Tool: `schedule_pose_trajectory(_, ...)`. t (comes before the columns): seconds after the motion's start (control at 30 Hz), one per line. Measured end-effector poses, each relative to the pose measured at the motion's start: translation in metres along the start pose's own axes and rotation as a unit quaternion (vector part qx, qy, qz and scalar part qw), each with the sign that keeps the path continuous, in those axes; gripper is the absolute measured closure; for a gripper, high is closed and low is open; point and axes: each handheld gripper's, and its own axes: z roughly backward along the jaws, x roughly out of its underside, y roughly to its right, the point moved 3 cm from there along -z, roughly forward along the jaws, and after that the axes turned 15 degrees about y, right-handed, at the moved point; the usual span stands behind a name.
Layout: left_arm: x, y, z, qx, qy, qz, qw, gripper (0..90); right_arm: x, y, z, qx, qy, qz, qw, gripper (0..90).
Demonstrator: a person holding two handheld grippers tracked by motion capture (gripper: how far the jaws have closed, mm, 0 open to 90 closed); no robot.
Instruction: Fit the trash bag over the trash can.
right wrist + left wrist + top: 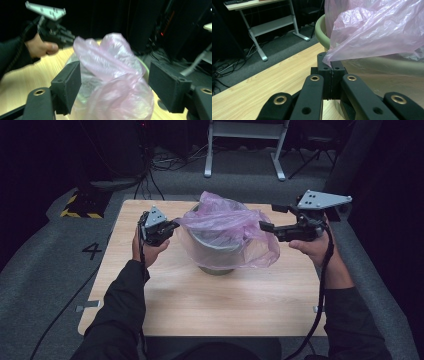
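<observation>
Pink bag (225, 227) edge is clamped in my left gripper (331, 65) to stretch it over the bin (216, 251). My right gripper (266, 226) stands apart, gripping nothing, poised at the opposite edge.

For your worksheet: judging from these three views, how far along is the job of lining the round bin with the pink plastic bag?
Done: the thin pink plastic bag sits in the round grey-green bin, with part of it draped down the outside. In hand: the left gripper is shut on the bag's edge beside the rim, while the right gripper stands open, its pads clear of the film. Left: the bag's top is bunched up above the opening and probably needs spreading round the rim.
</observation>
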Motion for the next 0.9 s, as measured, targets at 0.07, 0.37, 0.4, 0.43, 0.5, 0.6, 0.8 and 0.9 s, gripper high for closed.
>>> schedule_pose_trajectory(0.07,0.000,0.001,0.000,0.002,0.001,0.000,1.0000,89.4,0.003,-0.007,-0.005,-0.001,-0.029,0.004,0.9996,26.8)
schedule_pose_trajectory(0.37,-0.008,-0.004,-0.003,0.005,0.000,-0.009,0.9999,89.5,0.052,0.020,-0.033,0.069,-0.142,0.052,0.9860,44.0)
schedule_pose_trajectory(0.4,-0.008,-0.004,-0.003,0.005,0.000,-0.009,0.9999,89.5,0.052,0.020,-0.033,0.069,-0.142,0.052,0.9860,44.0)
schedule_pose_trajectory(0.43,-0.009,-0.005,-0.004,0.006,0.000,-0.010,0.9999,89.5,0.059,0.028,-0.038,0.078,-0.140,0.051,0.9858,51.4)
schedule_pose_trajectory(0.5,-0.010,-0.009,-0.007,0.006,-0.001,-0.009,0.9999,89.5,0.062,0.036,-0.042,0.083,-0.123,0.048,0.9878,61.3)
schedule_pose_trajectory(0.6,-0.010,-0.011,-0.010,0.007,-0.002,-0.011,0.9999,89.6,0.064,0.045,-0.047,0.084,-0.102,0.053,0.9899,81.0)
schedule_pose_trajectory(0.8,-0.003,-0.015,-0.020,0.006,-0.014,-0.003,0.9999,89.7,0.067,0.064,-0.055,0.090,-0.056,0.008,0.9943,88.3)
schedule_pose_trajectory(0.9,0.004,-0.018,-0.030,0.006,-0.022,0.011,0.9997,89.7,0.078,0.077,-0.068,0.096,-0.061,-0.027,0.9932,89.5)
